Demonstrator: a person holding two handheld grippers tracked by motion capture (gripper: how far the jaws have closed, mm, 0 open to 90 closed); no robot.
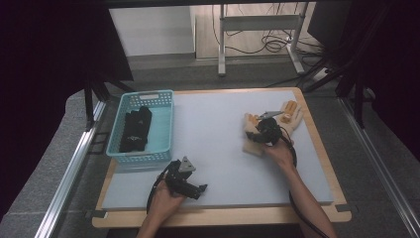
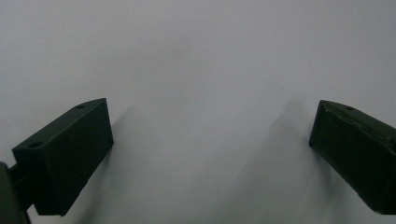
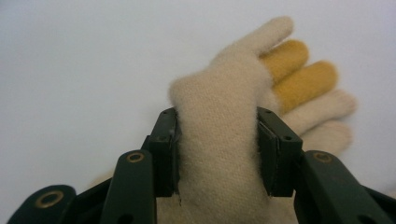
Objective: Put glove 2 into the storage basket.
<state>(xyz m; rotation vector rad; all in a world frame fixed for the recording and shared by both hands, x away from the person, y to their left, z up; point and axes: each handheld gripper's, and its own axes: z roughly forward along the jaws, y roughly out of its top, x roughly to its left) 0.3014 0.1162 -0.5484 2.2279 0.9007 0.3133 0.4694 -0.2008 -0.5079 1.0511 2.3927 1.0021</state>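
Right tongs [image 3: 217, 154] pinch glove [image 3: 243, 116].

teal basket [image 1: 163, 101] w/ black gloves [image 1: 135, 130]

A pale grey table [image 1: 218, 148] carries a teal basket [image 1: 148, 153] and cream-and-yellow gloves [image 1: 292, 116].

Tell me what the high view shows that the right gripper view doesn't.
High view alone: the teal basket holding black items, the left gripper low over the mat, and the wooden table edge. Right gripper view alone: the jaws pinching a raised fold of the glove, with two mustard-yellow fingers among cream ones. Both share the right gripper, the cream glove and the pale mat.
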